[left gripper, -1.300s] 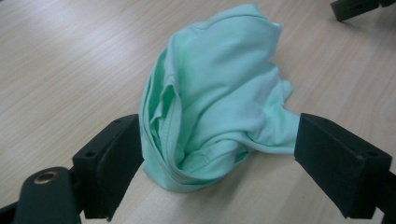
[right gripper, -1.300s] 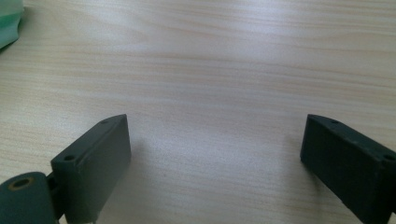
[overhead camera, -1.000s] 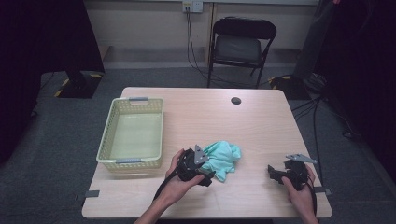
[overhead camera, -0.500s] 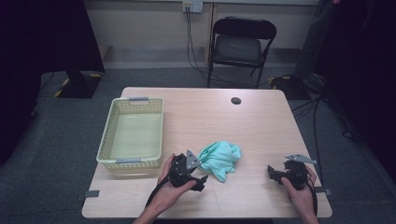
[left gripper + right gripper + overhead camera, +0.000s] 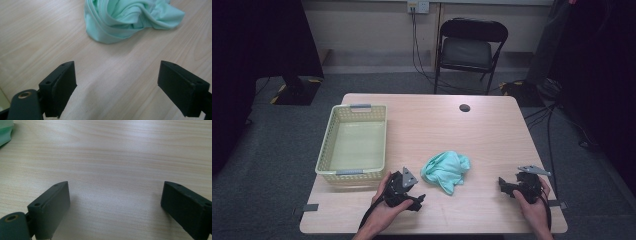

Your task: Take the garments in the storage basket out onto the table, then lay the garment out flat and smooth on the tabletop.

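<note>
The crumpled mint-green cloth [image 5: 446, 171] is lying on the desk [image 5: 492, 130] near its front edge. The left claw [image 5: 418, 199], at the cloth's 8 o'clock, is gaping wide and gripping nothing. The right claw [image 5: 502, 184], at the cloth's 4 o'clock, is likewise spreading wide and empty.

Basket [image 5: 354, 142], folding chair [image 5: 470, 50], table [image 5: 492, 130]

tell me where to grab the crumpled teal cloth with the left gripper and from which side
Probably the raised bunch of folds on the near-left edge of the teal cloth, coming from the left gripper, which sits open just short of it. There the layers stack into a thick ridge the jaws could close across, whereas the flat tail at the far end would likely slip or leave the rest dragging on the table.
</note>
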Demonstrator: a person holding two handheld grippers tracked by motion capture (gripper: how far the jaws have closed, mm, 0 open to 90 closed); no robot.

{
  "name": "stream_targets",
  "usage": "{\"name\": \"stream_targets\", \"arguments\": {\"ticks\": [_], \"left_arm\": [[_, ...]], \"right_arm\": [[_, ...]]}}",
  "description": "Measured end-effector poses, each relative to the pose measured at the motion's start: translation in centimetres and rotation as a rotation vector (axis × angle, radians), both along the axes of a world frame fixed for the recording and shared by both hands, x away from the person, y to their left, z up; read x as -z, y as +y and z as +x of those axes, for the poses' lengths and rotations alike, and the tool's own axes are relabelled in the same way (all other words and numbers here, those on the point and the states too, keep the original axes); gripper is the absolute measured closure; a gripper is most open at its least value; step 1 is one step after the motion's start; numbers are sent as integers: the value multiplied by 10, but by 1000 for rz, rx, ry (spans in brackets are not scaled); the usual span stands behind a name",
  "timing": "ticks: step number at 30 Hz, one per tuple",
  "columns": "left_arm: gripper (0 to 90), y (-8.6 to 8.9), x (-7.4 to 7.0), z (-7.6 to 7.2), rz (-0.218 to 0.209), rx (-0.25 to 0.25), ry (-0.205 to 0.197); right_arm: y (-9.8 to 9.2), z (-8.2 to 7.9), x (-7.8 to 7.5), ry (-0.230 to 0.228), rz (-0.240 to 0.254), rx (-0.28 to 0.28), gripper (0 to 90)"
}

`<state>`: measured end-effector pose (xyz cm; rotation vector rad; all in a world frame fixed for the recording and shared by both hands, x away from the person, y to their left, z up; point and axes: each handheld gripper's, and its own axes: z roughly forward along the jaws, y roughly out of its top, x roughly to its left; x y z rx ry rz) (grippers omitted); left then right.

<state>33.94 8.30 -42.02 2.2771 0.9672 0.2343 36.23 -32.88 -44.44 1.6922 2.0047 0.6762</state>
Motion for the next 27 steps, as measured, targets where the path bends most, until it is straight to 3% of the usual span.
{"name": "stream_targets", "arguments": {"ticks": [11,17,27], "left_arm": [[149,2,19,-6,43,12,33],[115,5,25,-3,-12,13,51],[63,4,28,-1,-23,7,40]], "right_arm": [[0,0,0,0,0,0,76],[0,0,0,0,0,0,76],[0,-1,0,2,1,2,76]]}}
